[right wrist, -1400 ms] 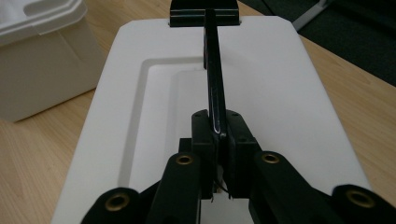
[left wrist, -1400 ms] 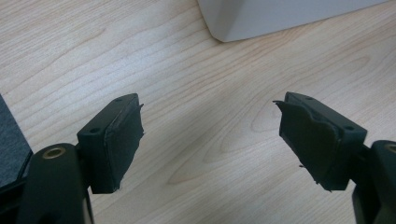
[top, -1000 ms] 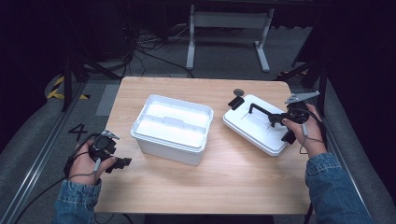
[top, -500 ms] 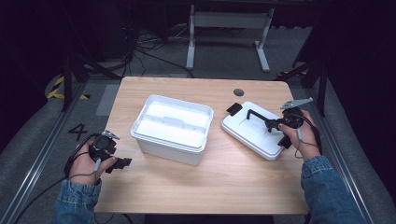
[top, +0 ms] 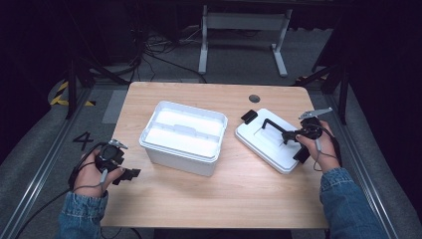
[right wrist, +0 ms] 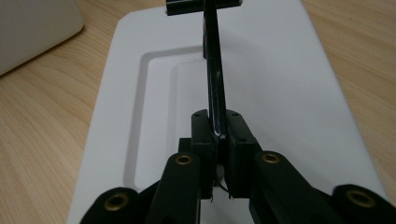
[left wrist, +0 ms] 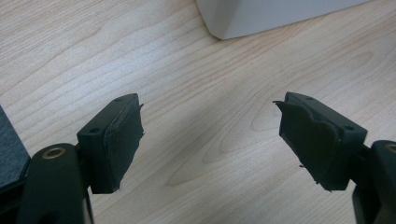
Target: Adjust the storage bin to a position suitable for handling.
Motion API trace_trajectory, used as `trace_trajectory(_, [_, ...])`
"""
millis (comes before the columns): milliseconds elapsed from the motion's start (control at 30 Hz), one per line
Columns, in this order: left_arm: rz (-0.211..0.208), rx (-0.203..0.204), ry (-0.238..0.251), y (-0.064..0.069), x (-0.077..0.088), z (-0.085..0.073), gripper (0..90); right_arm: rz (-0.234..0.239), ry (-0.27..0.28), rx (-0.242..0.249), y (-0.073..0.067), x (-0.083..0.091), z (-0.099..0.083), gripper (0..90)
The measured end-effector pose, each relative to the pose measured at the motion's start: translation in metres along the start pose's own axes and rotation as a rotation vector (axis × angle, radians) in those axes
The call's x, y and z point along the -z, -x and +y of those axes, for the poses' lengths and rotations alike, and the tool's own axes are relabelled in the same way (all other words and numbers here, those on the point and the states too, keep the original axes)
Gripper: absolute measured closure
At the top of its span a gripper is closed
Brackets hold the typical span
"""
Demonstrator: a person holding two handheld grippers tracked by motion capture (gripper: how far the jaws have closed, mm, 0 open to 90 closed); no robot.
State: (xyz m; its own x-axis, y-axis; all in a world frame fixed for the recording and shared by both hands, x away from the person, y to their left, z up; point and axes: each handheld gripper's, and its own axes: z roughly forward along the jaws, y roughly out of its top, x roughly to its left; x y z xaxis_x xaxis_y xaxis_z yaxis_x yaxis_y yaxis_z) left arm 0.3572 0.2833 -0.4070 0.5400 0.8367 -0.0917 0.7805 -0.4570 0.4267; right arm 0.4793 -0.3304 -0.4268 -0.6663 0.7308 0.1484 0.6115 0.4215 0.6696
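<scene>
White plastic lid [top: 271, 141], flat, rectangular with a recessed centre panel, lay on the table just right of the open white bin [top: 183, 136]. Its black handle [right wrist: 215, 79] stood raised, clamped between the jaws of the right gripper [right wrist: 219, 135]. Left gripper [left wrist: 210, 140], jaws spread and empty, sat near the bin's front left corner. Table [top: 209, 204]: light wood grain. Floor beyond: grey, cables, a metal stand. Floor marking left of the bin, probably "4" [top: 82, 141].

Showing pale grained wood on the matt worktop [top: 199, 199]; gleaming smooth on the white plastic lid [right wrist: 280, 93], its black handle [right wrist: 215, 79] glossy; looking matt on the open white plastic box [top: 183, 137].
</scene>
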Motion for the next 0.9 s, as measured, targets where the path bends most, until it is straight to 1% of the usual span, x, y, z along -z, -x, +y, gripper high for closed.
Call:
trace_trajectory(100, [0.002, -0.003, 0.000, 0.000, 0.000, 0.000, 21.8, 0.004, -0.005, -0.012, 0.002, -0.002, -0.003, 84.5])
trace_trajectory(167, [-0.003, -0.001, -0.002, 0.000, 0.000, 0.000, 21.9, 0.012, -0.008, -0.028, 0.004, -0.004, -0.005, 84.3])
trace_trajectory(267, [-0.002, 0.001, -0.003, 0.000, 0.000, 0.000, 21.9, 0.012, -0.002, -0.052, 0.006, -0.004, -0.006, 83.1])
trace_trajectory(300, [-0.003, 0.000, -0.004, 0.000, -0.001, 0.000, 21.9, -0.002, -0.004, -0.062, 0.007, -0.004, -0.006, 81.3])
trace_trajectory(333, [-0.003, 0.000, -0.004, 0.000, -0.001, 0.000, 21.8, -0.032, -0.012, -0.063, 0.008, -0.003, -0.006, 78.2])
trace_trajectory(367, [-0.005, 0.003, -0.004, 0.000, -0.001, 0.000, 21.8, -0.047, -0.012, -0.065, 0.008, -0.002, -0.006, 75.8])
trace_trajectory(400, [-0.005, 0.003, -0.004, 0.000, -0.001, 0.000, 21.8, -0.047, -0.012, -0.065, 0.008, -0.002, -0.006, 75.8])
trace_trajectory(433, [-0.004, 0.002, -0.004, 0.000, -0.001, 0.000, 21.8, -0.064, -0.005, -0.066, 0.008, -0.001, -0.006, 71.7])
trace_trajectory(467, [-0.006, 0.002, -0.006, 0.000, -0.001, 0.000, 21.8, -0.100, 0.019, -0.068, 0.008, 0.003, -0.005, 64.5])
trace_trajectory(500, [-0.006, 0.002, -0.006, 0.000, -0.001, 0.000, 21.8, -0.100, 0.019, -0.068, 0.008, 0.003, -0.005, 64.5])
trace_trajectory(567, [-0.004, -0.009, -0.005, 0.000, -0.001, 0.000, 21.8, -0.120, 0.037, -0.065, 0.008, 0.009, -0.004, 62.7])
trace_trajectory(667, [-0.007, -0.006, -0.007, 0.000, -0.001, 0.001, 21.8, -0.131, 0.060, -0.056, 0.003, 0.017, -0.002, 60.9])
trace_trajectory(800, [-0.008, -0.006, -0.008, 0.001, -0.001, 0.000, 21.8, -0.121, 0.090, -0.027, -0.007, 0.029, 0.002, 60.4])
trace_trajectory(900, [-0.007, -0.004, -0.010, 0.001, -0.001, -0.001, 21.8, -0.105, 0.107, -0.006, -0.016, 0.036, 0.005, 60.0])
